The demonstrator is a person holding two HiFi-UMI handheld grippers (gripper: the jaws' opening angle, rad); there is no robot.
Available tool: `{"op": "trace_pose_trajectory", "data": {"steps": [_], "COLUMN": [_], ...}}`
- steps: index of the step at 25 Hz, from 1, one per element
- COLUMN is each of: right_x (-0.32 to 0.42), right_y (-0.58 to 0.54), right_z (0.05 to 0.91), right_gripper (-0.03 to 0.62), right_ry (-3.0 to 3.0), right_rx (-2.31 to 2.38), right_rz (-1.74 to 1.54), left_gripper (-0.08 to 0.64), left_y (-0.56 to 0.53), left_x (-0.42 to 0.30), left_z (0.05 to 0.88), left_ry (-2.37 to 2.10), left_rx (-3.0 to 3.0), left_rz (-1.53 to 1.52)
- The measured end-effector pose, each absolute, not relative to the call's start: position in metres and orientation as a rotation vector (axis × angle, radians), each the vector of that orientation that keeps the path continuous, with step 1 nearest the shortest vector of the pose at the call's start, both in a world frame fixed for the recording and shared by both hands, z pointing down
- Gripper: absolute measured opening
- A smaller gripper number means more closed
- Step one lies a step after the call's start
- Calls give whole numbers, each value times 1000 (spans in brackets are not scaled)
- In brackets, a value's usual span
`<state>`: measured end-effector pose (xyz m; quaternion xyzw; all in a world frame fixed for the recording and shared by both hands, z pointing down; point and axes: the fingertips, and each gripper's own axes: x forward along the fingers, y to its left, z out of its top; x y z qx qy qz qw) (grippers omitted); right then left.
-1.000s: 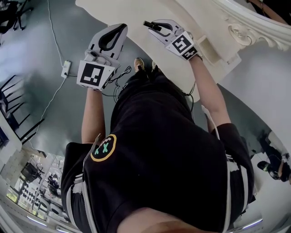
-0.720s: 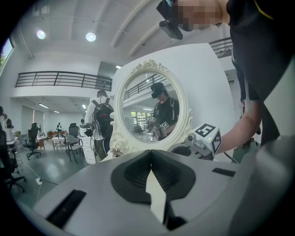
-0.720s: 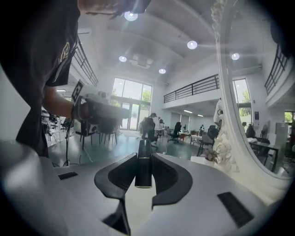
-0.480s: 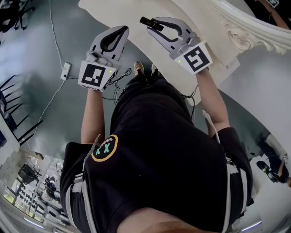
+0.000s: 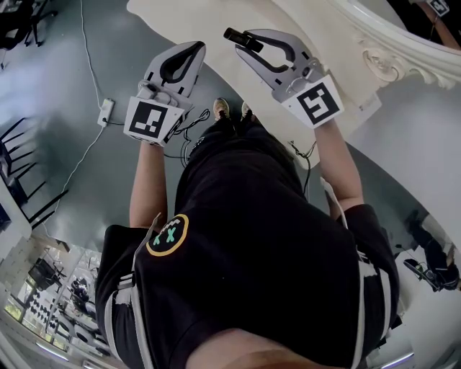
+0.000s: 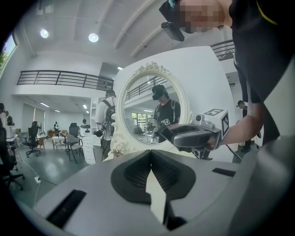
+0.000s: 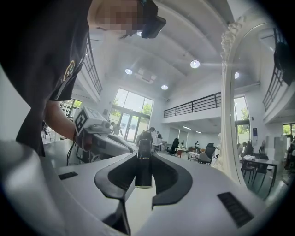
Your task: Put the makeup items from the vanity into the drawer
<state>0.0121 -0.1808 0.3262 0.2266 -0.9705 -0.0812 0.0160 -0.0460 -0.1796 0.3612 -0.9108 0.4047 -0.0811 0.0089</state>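
Observation:
In the head view my right gripper [image 5: 245,42] is held up over the cream vanity top [image 5: 216,18], shut on a slim black makeup tube [image 5: 233,34] that sticks out past its tips. The right gripper view shows that tube [image 7: 144,169] upright, clamped between the dark pads of that gripper [image 7: 144,156]. My left gripper [image 5: 191,49] hovers beside it, to the left of the vanity's edge. Its jaws meet with nothing between them, as the left gripper view [image 6: 149,154] also shows. No drawer is clearly in view.
The vanity's ornate white mirror frame [image 5: 392,54] runs along the upper right, and the oval mirror [image 6: 152,110] faces the left gripper. A power strip [image 5: 105,109] and cables lie on the grey floor by the person's shoes [image 5: 220,105]. Chairs [image 5: 21,184] stand at far left.
My right gripper has risen with the black tube in it, and its marker cube now sits lower and further right in the head view. The left gripper has stayed where it was.

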Motion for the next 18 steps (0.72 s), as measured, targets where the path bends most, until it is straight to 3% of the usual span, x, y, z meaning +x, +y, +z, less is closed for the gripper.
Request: {"op": "trace_pose_trajectory", "data": {"steps": [18], "right_x": [18], "right_y": [-185], "right_z": [344], "right_gripper": [118], "right_ry": [-3048], "right_rx": [726], "right_rz": [-240], "left_gripper": [20], "left_y": [-178], "left_x": [-42], "left_z": [372], "left_ry": [1269], "left_rx": [-2872], "left_rz": [-205]}}
